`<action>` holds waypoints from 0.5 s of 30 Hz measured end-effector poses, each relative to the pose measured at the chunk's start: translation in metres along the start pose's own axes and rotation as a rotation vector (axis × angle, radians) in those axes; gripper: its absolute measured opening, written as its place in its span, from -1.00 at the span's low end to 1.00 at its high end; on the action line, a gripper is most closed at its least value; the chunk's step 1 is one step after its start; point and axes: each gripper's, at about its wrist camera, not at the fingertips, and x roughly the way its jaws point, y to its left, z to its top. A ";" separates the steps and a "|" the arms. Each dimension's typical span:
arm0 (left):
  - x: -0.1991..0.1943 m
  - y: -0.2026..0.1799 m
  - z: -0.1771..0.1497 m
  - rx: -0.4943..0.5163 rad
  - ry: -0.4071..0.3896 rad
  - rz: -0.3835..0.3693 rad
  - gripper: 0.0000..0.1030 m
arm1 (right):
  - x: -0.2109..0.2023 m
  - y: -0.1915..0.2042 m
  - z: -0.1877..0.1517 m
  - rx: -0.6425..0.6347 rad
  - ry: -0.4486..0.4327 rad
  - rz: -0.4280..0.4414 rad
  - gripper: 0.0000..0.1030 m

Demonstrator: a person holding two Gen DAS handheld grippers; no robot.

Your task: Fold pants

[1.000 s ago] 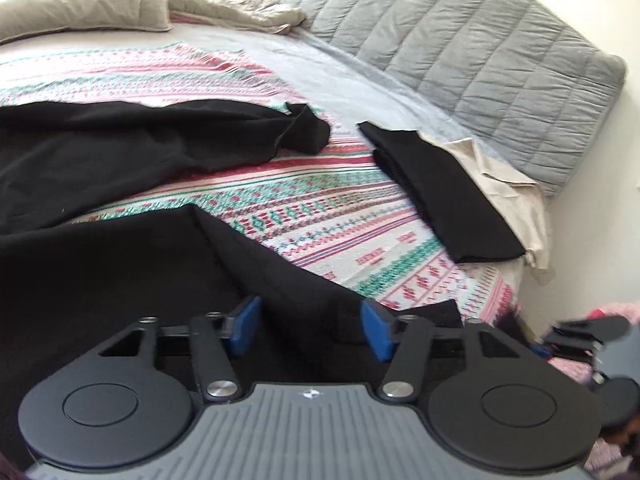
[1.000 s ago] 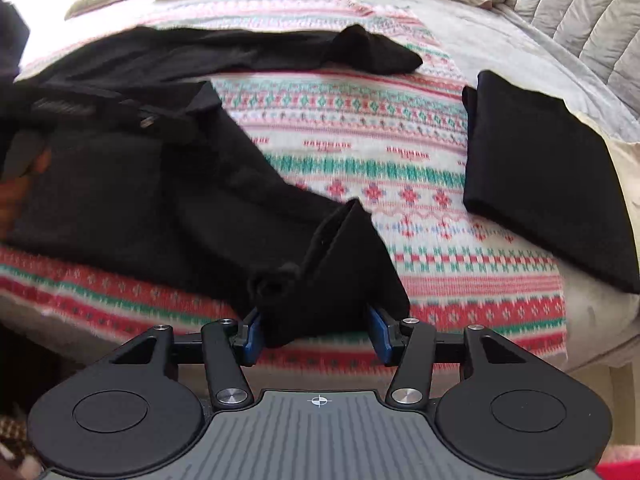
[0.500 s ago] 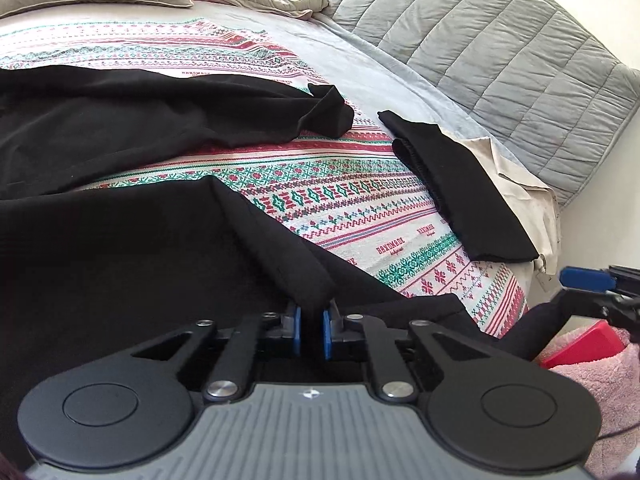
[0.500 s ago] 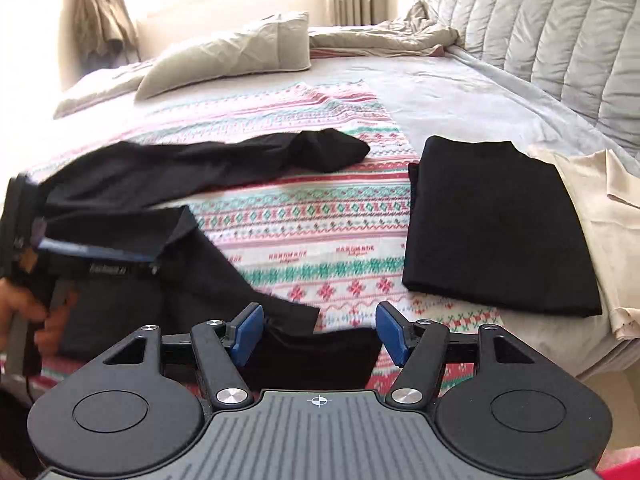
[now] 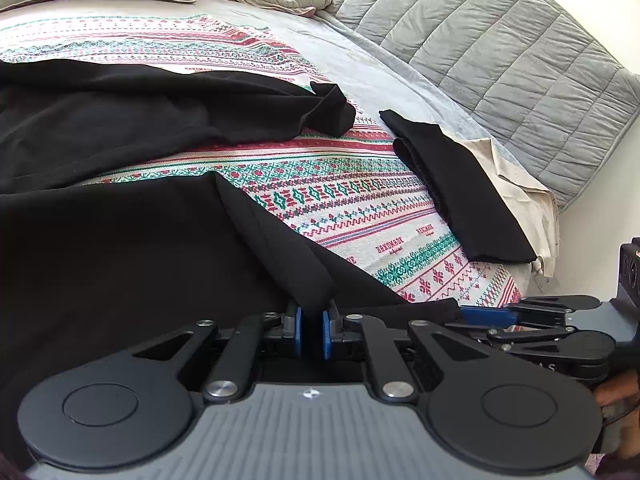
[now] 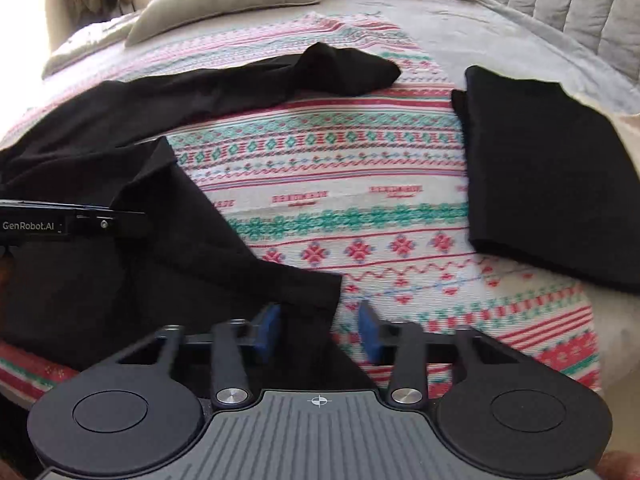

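Observation:
Black pants (image 5: 120, 240) lie spread on a patterned blanket (image 5: 360, 208), one leg reaching away to a bunched cuff (image 5: 328, 108). My left gripper (image 5: 311, 330) is shut on a raised fold of the nearer leg. In the right wrist view the same pants (image 6: 132, 264) fill the left side, and the left gripper (image 6: 120, 224) comes in from the left edge. My right gripper (image 6: 322, 332) hovers at the near hem, its jaws closing. Black cloth sits against the left pad; the right pad is clear of it. The right gripper (image 5: 480, 317) also shows edge-on at the right of the left wrist view.
A folded black garment (image 6: 548, 168) lies to the right on the blanket, on top of a beige one (image 5: 524, 188). A grey quilted cover (image 5: 500, 40) stands behind it. Pillows (image 6: 224, 4) and a rumpled sheet lie at the far end. The bed's edge runs just below both grippers.
The left gripper closed on a fold of the pants and has stayed there. The right gripper let go of the cuff, pulled back, then dropped to the near hem with narrower jaws.

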 end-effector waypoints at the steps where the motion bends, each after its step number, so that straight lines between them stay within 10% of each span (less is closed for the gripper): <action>1: 0.000 0.000 0.000 0.004 0.000 0.002 -0.49 | -0.002 0.001 -0.001 0.003 -0.027 0.006 -0.50; 8: 0.003 -0.003 0.010 -0.015 -0.020 -0.077 -0.44 | -0.029 0.007 0.023 -0.063 -0.165 -0.086 -0.75; 15: 0.008 -0.014 0.018 0.039 -0.087 -0.151 -0.06 | -0.002 -0.010 0.087 -0.128 -0.223 -0.421 -0.78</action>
